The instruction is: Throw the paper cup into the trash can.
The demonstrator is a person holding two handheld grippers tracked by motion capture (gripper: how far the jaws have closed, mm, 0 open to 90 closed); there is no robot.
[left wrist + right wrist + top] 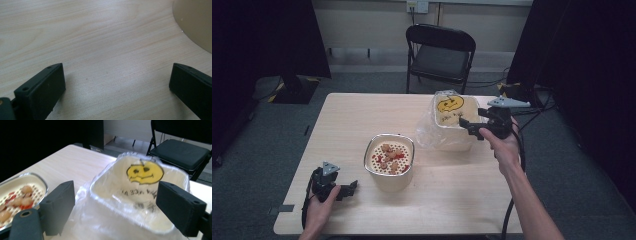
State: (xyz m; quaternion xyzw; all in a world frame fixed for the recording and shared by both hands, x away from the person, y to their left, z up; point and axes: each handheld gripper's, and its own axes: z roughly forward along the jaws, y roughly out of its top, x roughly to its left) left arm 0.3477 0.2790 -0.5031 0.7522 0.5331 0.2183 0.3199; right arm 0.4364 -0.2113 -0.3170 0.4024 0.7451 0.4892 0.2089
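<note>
Right of centre in the high view, the right gripper (468,125), jaws wide and empty, nears a cream tub lined with a clear plastic bag bearing a yellow smiley (451,120). The film looks light, slippery and crumply; its loose rim seems the best hold.

Pale wooden table (452,210) fills the middle of the scene. Just off its centre, toward nine o'clock, sits a cream bowl (389,181) with a metal rim and a perforated insert. Brownish and red food pieces (388,156) lie scattered on that insert. At twelve o'clock, beyond the far edge, a black folding chair (440,55) faces the table. Above it, a wall socket (417,6). Dark curtains (267,35) hang at ten and two o'clock, over grey carpet (257,150).
</note>
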